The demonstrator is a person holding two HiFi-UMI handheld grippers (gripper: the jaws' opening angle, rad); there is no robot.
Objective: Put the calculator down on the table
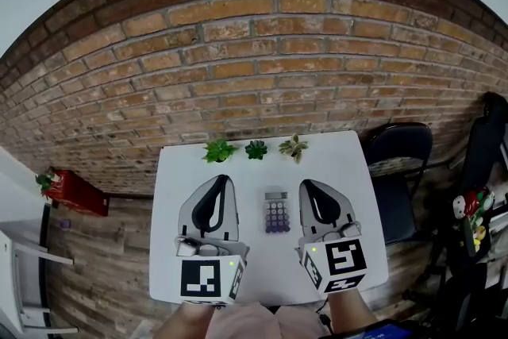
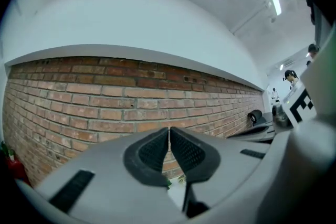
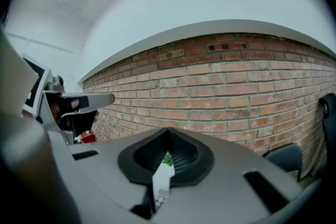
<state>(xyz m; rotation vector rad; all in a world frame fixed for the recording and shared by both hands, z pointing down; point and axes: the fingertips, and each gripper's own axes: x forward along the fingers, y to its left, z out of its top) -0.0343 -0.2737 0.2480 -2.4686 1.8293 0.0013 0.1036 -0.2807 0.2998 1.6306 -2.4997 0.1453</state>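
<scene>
Calculator (image 1: 276,212) lay flat on white table (image 1: 349,171), roughly mid-table, keys up. My left gripper (image 1: 220,180) hung over table's left half, jaws pinched together, nothing in them. My right gripper (image 1: 308,185) was over table's right half, jaws closed tight too, empty. Neither touched calculator, both clear of it. Three little potted plants (image 1: 255,148) sat in row along table's far edge. Brick wall (image 1: 262,52) stood behind table, dark chair (image 1: 399,163) just off table's right side. Red thing (image 1: 75,193) on floor off table's left, couldn't tell what.
</scene>
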